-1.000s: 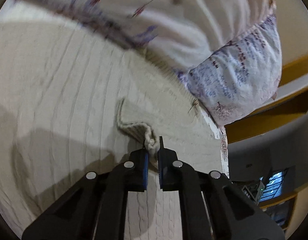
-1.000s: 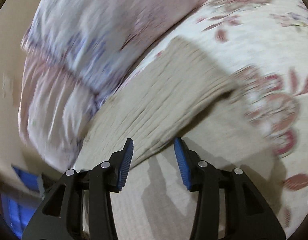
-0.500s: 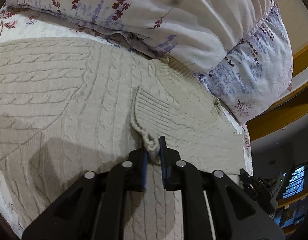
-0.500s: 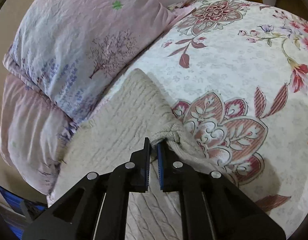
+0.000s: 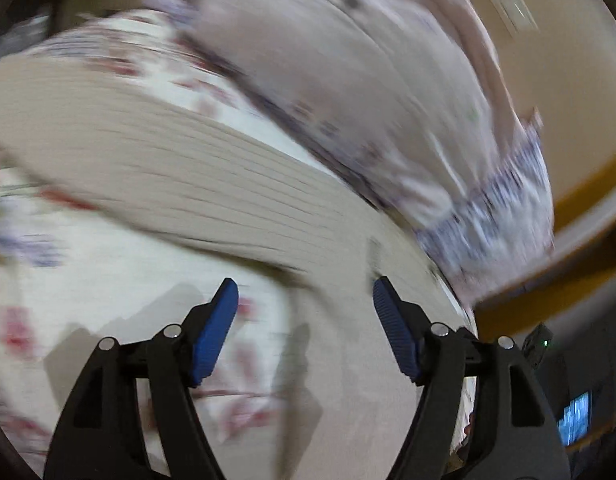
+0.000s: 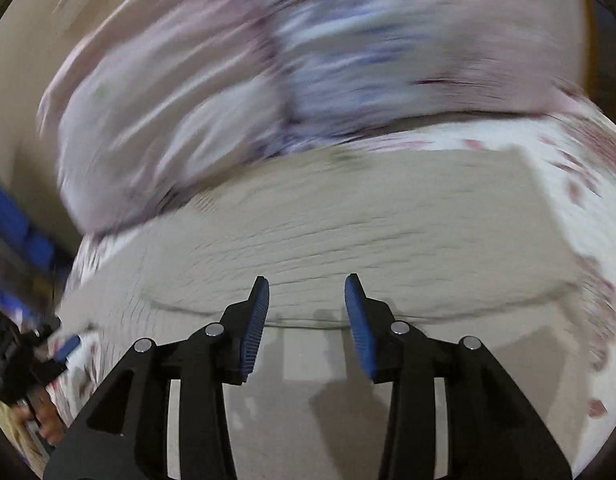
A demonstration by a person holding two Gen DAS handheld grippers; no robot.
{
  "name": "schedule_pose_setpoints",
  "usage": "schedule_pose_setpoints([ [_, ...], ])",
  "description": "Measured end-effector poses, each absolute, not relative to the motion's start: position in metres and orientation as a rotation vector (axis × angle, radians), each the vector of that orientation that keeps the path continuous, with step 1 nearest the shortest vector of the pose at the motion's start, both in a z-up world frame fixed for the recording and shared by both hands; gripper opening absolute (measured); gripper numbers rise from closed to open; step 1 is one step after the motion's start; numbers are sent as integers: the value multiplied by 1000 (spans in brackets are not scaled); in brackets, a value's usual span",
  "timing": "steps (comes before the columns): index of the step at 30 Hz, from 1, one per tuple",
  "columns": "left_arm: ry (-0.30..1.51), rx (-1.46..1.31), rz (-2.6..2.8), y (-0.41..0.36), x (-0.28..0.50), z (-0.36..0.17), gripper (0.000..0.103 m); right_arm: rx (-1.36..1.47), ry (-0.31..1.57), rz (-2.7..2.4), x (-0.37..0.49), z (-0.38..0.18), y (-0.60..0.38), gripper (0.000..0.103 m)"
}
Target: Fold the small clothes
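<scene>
A cream cable-knit sweater (image 5: 196, 184) lies flat on the floral bedspread (image 5: 88, 280), blurred by motion. It also fills the middle of the right wrist view (image 6: 367, 232), with a folded layer edge running across in front of the fingers. My left gripper (image 5: 306, 300) is open and empty above the sweater's near edge. My right gripper (image 6: 306, 296) is open and empty just above the fold edge. My left gripper also shows at the left edge of the right wrist view (image 6: 64, 346).
Pink and lavender pillows (image 5: 387, 92) lie along the far side of the sweater; they also show in the right wrist view (image 6: 268, 72). A yellow wooden bed frame (image 5: 579, 208) and beige wall are at the right. The bed edge drops off at lower right.
Both grippers were shut on sweater fabric half a second ago; both have let go and opened. Both cameras are swinging fast, and the sweater now lies folded flat.
</scene>
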State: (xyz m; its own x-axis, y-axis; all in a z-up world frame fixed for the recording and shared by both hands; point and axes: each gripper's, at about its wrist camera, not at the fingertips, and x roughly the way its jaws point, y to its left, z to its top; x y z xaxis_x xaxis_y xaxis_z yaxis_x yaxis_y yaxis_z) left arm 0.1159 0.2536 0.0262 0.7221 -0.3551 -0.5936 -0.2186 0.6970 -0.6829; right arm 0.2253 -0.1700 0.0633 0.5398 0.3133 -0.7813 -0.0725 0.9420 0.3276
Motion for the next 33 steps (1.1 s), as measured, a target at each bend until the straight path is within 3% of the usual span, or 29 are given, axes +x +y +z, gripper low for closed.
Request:
schedule_pose_setpoints([
  [5,736,-944,69,311,92,14,70,214,1090,262,242,37,-134,42],
  [13,670,-1085,214,361,93,5,63,261,1069,264,227,43,-141,48],
  [16,649,-1153,252,377,94,2,55,272,1079,274,224,43,-143,51],
  [19,650,-1188,283,391,101,-2,35,281,1091,288,221,43,-143,51],
  [21,658,-1223,289,403,105,-8,15,284,1100,295,220,43,-143,51],
  [23,655,-1241,287,411,108,-9,8,277,1099,299,217,45,-145,51],
  [33,495,-1020,55,342,152,85,5,297,1019,270,207,65,-179,51],
])
